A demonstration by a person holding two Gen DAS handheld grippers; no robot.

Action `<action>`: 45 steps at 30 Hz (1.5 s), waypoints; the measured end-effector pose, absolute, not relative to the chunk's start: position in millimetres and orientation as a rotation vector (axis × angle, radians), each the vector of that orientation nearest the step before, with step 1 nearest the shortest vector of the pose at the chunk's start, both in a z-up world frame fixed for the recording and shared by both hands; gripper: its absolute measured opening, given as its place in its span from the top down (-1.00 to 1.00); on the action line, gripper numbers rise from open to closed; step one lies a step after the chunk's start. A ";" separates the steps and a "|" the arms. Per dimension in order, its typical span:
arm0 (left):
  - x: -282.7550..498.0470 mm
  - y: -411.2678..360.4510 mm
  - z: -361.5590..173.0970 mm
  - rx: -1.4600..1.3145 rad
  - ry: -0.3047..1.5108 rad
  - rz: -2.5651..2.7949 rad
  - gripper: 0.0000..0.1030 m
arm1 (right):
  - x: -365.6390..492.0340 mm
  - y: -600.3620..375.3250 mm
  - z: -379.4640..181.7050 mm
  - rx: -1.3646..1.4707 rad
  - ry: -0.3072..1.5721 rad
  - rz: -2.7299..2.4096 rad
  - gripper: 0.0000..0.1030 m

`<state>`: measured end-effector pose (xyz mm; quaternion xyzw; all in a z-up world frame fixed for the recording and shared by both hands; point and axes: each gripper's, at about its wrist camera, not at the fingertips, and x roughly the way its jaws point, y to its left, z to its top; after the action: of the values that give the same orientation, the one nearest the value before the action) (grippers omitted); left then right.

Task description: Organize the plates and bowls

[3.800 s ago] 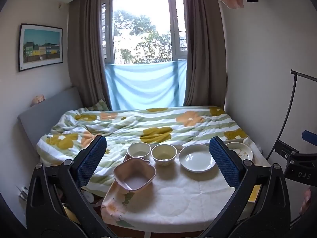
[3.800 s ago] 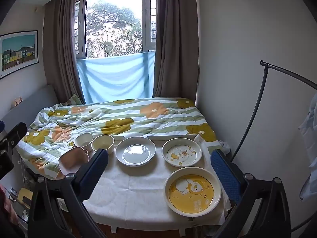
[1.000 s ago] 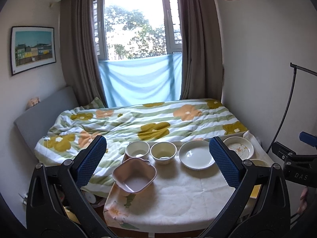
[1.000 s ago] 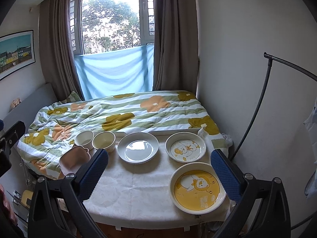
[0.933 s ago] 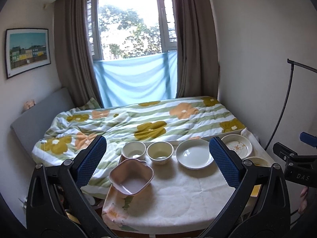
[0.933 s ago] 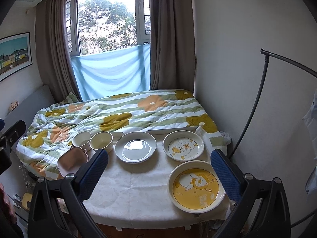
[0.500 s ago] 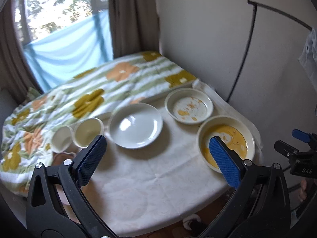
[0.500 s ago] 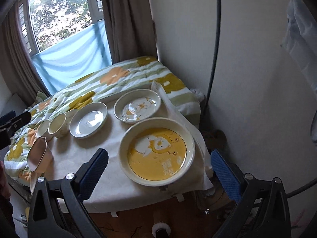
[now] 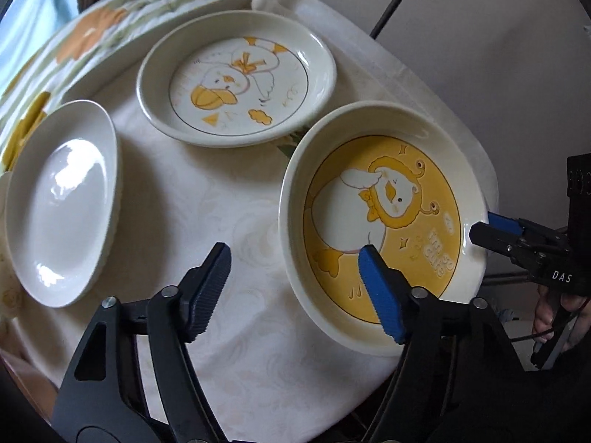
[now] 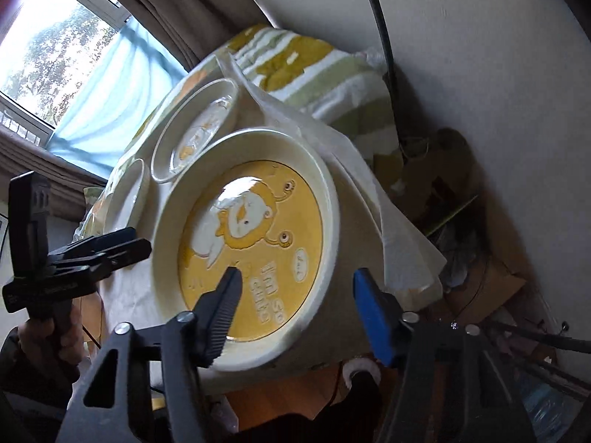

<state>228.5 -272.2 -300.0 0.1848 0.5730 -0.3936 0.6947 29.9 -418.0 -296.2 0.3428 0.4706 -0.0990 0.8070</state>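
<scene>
A large cream plate with a yellow duck picture (image 9: 384, 221) lies at the table's near right corner. My left gripper (image 9: 293, 258) straddles its left rim, one finger over the plate and the other over the cloth; its jaws are closing and no pad touches the plate. My right gripper (image 10: 295, 277) straddles the opposite rim of the same plate (image 10: 251, 236), its jaws closing too, with the pads clear of it. Each gripper appears in the other view, the right gripper (image 9: 480, 226) and the left gripper (image 10: 142, 240). Behind are a smaller duck plate (image 9: 236, 81) and a plain white plate (image 9: 62, 199).
The table wears a white cloth (image 9: 184, 192) whose corner hangs over the right edge. A flowered quilt (image 9: 92, 37) lies on the bed behind the table. A black stand pole (image 9: 399, 0) rises by the wall, and clutter (image 10: 461, 221) lies on the floor to the right.
Both grippers have come down from high above the table and tilted steeply onto the large yellow plate. Their jaws have narrowed. The bowls at the left have left the views.
</scene>
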 end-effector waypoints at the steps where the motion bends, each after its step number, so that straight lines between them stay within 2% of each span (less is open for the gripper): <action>1: 230.2 -277.0 -307.5 0.419 1.293 -0.882 -0.10 | 31.8 -421.0 -298.7 0.733 1.012 -0.210 0.04; 5: 233.1 -287.8 -324.2 0.438 1.338 -0.899 0.23 | 37.6 -430.3 -301.7 0.723 1.032 -0.195 0.48; 7: 233.5 -292.2 -329.7 0.441 1.354 -0.906 0.45 | 40.1 -433.8 -302.2 0.717 1.032 -0.190 0.59; 10: 228.8 -300.0 -334.1 0.434 1.358 -0.935 0.57 | 45.0 -436.3 -304.3 0.701 1.035 -0.190 0.67; 20: 231.6 -301.9 -327.1 0.463 1.337 -0.925 0.57 | 52.0 -437.1 -308.8 0.679 1.051 -0.194 0.70; 29: 222.2 -271.7 -303.2 0.431 1.272 -0.914 0.57 | 60.7 -422.9 -296.5 0.612 1.066 -0.156 0.69; 38: 212.7 -199.0 -252.5 0.284 1.210 -0.778 0.57 | 93.7 -390.9 -259.2 0.488 1.067 -0.002 0.69; 45: 187.1 -113.4 -227.6 0.156 1.184 -0.572 0.57 | 134.2 -336.9 -242.9 0.383 1.081 0.206 0.69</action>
<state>187.1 -113.4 -227.6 0.0725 0.5499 -0.2655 0.7886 134.2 -336.9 -242.9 0.1810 0.5103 0.0975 0.8351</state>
